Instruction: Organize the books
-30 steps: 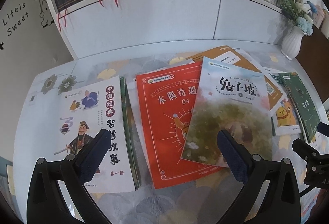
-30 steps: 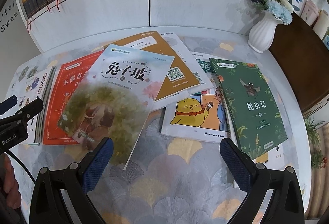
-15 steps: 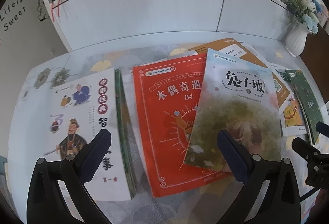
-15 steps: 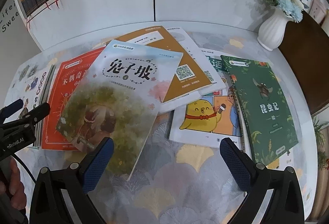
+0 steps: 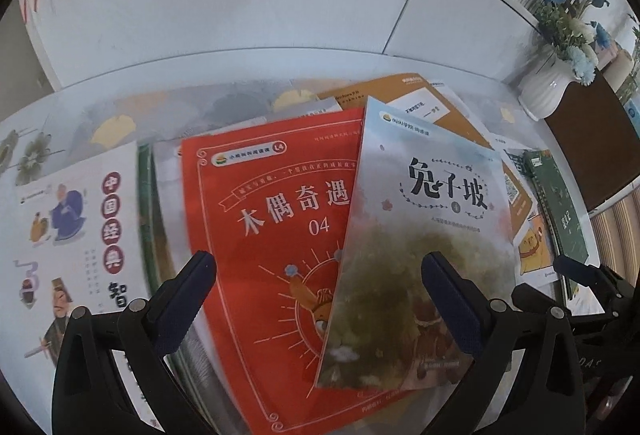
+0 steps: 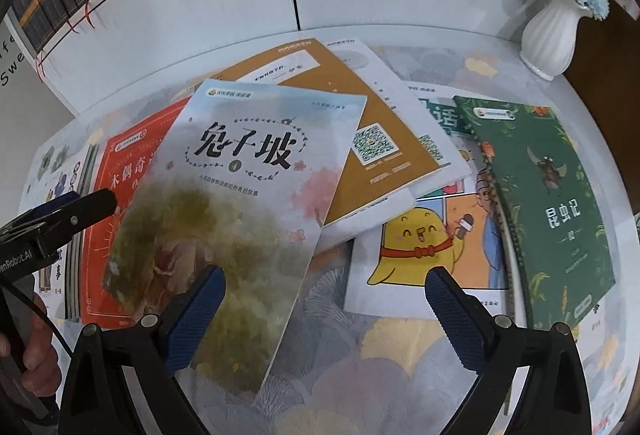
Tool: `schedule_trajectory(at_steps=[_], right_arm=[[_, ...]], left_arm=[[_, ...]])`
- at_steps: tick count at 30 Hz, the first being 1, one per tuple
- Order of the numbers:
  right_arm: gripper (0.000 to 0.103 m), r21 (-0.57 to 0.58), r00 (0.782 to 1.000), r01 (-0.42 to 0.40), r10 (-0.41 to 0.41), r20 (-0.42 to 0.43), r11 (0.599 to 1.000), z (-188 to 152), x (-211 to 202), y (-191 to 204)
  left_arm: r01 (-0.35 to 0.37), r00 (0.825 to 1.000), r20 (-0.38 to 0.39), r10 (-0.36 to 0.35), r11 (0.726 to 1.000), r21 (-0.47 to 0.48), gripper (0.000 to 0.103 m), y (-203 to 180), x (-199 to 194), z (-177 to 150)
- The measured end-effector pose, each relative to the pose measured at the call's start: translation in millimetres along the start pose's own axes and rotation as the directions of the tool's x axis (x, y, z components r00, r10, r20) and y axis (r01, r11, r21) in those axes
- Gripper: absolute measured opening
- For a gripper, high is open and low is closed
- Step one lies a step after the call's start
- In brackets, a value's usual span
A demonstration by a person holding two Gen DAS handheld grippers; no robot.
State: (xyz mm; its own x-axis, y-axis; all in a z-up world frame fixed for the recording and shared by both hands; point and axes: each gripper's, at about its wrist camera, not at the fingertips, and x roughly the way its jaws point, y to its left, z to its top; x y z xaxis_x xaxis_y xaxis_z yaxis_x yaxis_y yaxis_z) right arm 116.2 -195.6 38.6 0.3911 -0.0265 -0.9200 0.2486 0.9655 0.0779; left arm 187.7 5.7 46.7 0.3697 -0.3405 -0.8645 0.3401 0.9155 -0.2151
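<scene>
While both grippers (left [image 5: 316, 299], right [image 6: 324, 315]) gape empty, readable covers say 兔子坡 [image 6: 248, 151], 昆虫记 [image 6: 560, 215], possibly 木偶奇遇 [image 5: 296, 207].

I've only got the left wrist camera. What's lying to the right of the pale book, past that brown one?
Observer: A chick book, with a yellow cartoon chick on its cover, lies flat there.
Operator: What's on the green one's cover?
Observer: The green book shows a beetle near its top.
Operator: Is my right gripper open?
Observer: Yes, the right gripper is open and holds nothing.
</scene>
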Motion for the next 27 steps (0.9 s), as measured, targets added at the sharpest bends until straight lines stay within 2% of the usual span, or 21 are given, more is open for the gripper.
schedule_trajectory(at_steps=[3,10,16,21,24,27], right_arm=[[0.097,-0.011,1.0,-0.001,0.001,-0.009,1.0,-1.1,5.0,1.6],[0.083,-0.011,0.999,-0.03,0.029,-0.033,0.999,-1.2,17.0,3.1],[0.083,-0.014,1.0,-0.023,0.023,-0.019,1.0,-0.4,11.4,5.2],[0.083,-0.087,0.997,-0.055,0.058,0.04,0.995,4.3,-8.5,28.2],[0.083,-0.147,0.99,-0.129,0.135,0.029,0.981,5.6,-11.7,61.6],[0.083,-0.223,0.972,-0.229,0.234,-0.007,0.947,0.9,-12.7,112.3]], left_arm=[[-0.004,1.0,-0.006,0.004,1.0,0.002,0.101,-1.2,4.3,-0.6],[0.007,0.999,-0.039,-0.006,0.999,0.033,0.085,-6.5,13.6,-5.1],[-0.048,0.999,-0.014,0.049,0.998,0.029,0.084,-0.3,-0.4,-11.2],[-0.141,0.989,0.03,0.143,0.988,-0.063,0.086,46.9,-45.1,-28.2],[-0.226,0.972,0.034,0.232,0.966,-0.125,0.086,87.3,-75.4,-48.5],[-0.311,0.946,0.026,0.323,0.926,-0.213,0.087,136.8,-104.1,-72.8]])
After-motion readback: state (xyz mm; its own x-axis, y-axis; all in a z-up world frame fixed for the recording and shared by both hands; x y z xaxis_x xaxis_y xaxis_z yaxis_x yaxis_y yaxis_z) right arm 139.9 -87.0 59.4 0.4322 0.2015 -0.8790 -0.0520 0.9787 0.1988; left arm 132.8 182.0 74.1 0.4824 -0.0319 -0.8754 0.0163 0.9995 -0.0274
